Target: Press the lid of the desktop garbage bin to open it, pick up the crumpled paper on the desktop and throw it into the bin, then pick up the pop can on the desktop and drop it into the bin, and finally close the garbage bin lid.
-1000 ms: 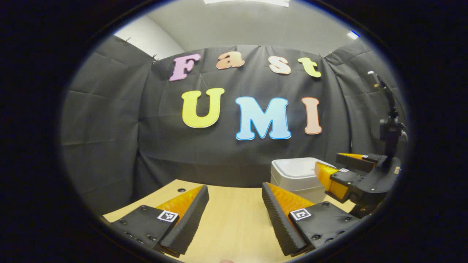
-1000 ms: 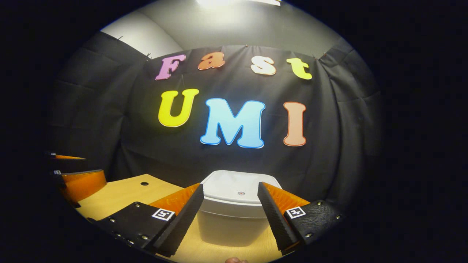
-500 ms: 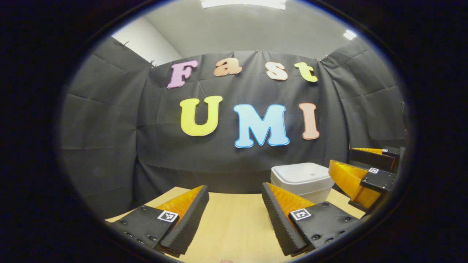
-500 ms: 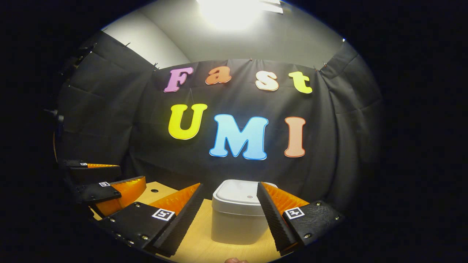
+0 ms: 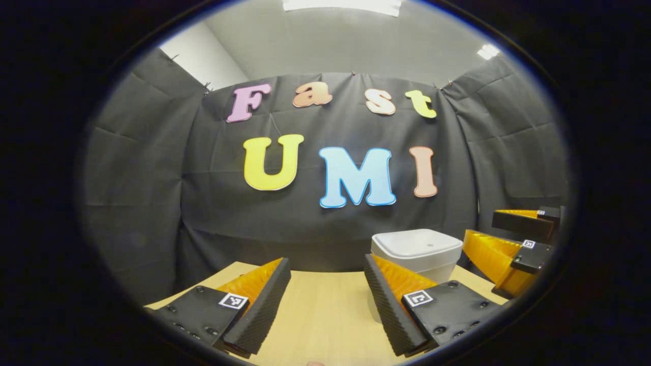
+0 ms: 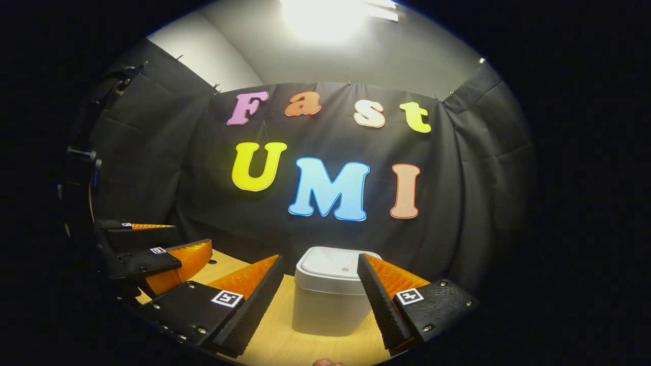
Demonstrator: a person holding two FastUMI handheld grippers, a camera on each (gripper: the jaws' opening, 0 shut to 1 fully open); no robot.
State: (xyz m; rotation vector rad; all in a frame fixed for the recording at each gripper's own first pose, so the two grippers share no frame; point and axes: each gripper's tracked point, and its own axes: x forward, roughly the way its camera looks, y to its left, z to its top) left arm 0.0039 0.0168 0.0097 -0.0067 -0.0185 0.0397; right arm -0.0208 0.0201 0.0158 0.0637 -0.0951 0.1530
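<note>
Both cams low, facing bin (image 6: 330,292).

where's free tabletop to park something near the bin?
Bare wood on the tabletop between the left gripper fingers, up to the cloth wall. Crowded at the garbage bin, framed by the open right gripper.

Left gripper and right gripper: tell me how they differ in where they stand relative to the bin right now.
The right gripper frames the closed white garbage bin between its fingers, while the left gripper frames bare wooden desktop, the bin off to its right. In the left gripper view the right gripper appears beyond the bin's far side; in the right gripper view the left gripper appears left of the bin. Both are open, holding nothing, over the desktop.
</note>
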